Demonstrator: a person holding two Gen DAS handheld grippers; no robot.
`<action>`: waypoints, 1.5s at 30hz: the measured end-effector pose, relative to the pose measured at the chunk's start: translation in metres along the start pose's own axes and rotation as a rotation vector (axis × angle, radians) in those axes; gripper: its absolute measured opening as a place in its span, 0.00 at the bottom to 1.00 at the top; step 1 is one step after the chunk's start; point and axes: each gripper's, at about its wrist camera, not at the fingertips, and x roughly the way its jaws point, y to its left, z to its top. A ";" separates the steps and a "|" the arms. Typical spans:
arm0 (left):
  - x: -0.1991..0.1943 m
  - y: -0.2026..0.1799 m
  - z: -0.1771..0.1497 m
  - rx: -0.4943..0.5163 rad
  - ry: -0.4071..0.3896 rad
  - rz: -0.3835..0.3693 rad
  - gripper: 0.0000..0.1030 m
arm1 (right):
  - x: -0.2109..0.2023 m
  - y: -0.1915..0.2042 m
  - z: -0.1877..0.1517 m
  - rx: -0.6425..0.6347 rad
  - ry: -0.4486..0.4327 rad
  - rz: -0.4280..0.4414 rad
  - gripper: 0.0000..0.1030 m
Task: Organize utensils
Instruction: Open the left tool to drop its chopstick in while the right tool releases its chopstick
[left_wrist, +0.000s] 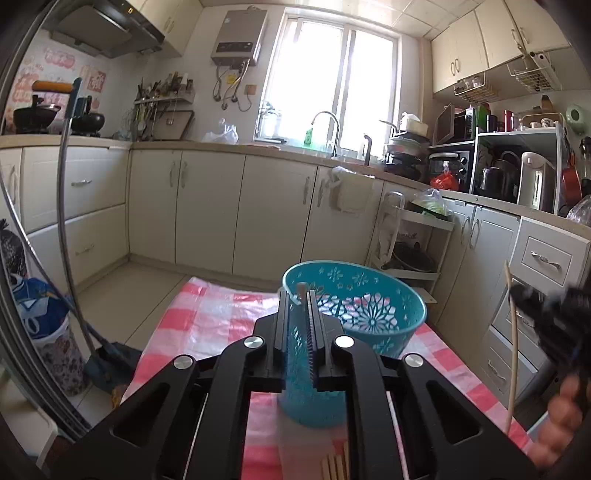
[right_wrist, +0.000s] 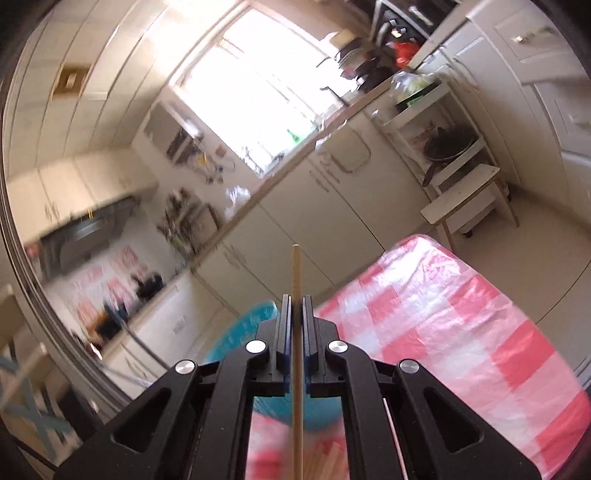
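Observation:
A teal perforated utensil holder stands on the pink checked tablecloth. My left gripper is shut on the holder's near rim and wall. My right gripper is shut on a single wooden chopstick, which runs lengthwise between the fingers and sticks out past the tips. The right gripper also shows at the right edge of the left wrist view, raised above the table with the chopstick hanging down from it. The teal holder appears blurred below the right fingers. Several more chopsticks lie on the cloth near me.
Cream kitchen cabinets and a counter with a sink ring the room. A white trolley and a small stool stand past the table's far right. A broom and bags stand at the left.

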 end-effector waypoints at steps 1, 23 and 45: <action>-0.004 0.004 -0.002 -0.010 0.009 0.005 0.11 | 0.001 0.001 0.006 0.035 -0.039 0.024 0.06; -0.020 0.038 -0.021 -0.158 0.092 0.077 0.12 | 0.090 0.036 0.020 -0.050 -0.256 0.216 0.07; -0.033 0.015 -0.009 -0.121 0.060 0.077 0.12 | 0.081 0.028 -0.044 -0.299 -0.019 0.113 0.26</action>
